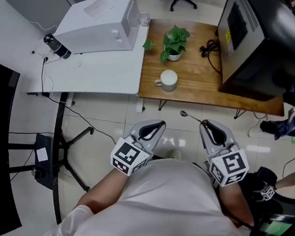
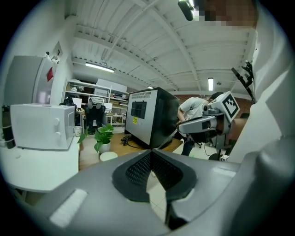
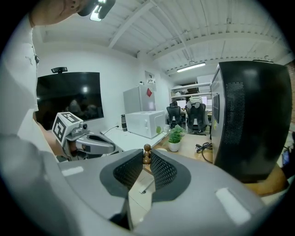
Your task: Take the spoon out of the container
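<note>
Your right gripper (image 1: 205, 124) was clamped on the spoon (image 1: 189, 116): in the right gripper view a brown knobbed end stood up between the two mesh pads, pinched at their tips. From above, the spoon's thin handle ran out of those jaws toward your left and ended in a small metal bowl. The spoon hung in the air over the pale tiled floor, just in front of the near edge of the wooden table (image 1: 194, 72) and clear of it. Your left gripper (image 1: 160, 124) was held beside the right one, also in front of the table's near edge, with its jaws brought together at the tips and nothing between them. Both grippers pointed toward the table and a little downward, close to your chest. The container, a white mug (image 1: 167, 80), stood on the wooden table near its front edge, well apart from the spoon, and looked empty from above. Behind the mug, toward the middle of the table, was a small potted plant (image 1: 174, 39) in a white pot. To the right of the plant lay a coiled black cable (image 1: 210, 47), and a large black cabinet (image 1: 260, 43) filled the table's right end. Against the table's left side stood a white desk (image 1: 100, 68) carrying a white microwave (image 1: 97, 23).
</note>
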Motion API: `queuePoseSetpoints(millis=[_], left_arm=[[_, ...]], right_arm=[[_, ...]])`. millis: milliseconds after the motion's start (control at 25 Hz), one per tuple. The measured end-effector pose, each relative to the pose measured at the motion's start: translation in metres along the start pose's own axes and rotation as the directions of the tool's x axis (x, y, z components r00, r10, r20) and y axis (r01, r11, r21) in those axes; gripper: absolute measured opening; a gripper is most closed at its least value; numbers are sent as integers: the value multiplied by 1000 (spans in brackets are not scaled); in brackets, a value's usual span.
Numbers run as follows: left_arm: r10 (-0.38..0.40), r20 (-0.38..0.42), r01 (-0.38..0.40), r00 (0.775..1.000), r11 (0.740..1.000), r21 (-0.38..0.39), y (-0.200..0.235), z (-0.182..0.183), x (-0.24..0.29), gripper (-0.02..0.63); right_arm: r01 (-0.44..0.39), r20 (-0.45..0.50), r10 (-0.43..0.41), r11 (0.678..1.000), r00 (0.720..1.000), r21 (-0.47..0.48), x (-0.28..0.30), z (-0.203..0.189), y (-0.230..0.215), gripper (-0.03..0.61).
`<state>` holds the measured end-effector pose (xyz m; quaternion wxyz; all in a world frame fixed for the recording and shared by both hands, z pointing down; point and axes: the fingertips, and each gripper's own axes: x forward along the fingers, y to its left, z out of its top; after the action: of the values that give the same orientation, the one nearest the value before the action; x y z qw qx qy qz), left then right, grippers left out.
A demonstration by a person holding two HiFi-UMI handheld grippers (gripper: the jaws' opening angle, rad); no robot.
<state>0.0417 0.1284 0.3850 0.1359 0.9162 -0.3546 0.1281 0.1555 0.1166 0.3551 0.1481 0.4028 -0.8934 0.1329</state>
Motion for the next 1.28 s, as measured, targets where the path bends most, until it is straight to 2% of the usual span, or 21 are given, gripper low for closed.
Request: queuePoseSetpoints(millis=[240,520,1280], left_arm=[[-55,-3,55,998,998,27,7,12,-25,5],[-81,-21,82,996,996,19,26,-2,-48,5],[-114,-11,114,993,993,14,41,-9,-63,5]], right_arm=[[26,0,-26,999,1000,32,9,7,32,55],[46,-12,-45,998,999,42,26,4,62,55],[62,-54,-61,998,997,26,40,-1,87,55]])
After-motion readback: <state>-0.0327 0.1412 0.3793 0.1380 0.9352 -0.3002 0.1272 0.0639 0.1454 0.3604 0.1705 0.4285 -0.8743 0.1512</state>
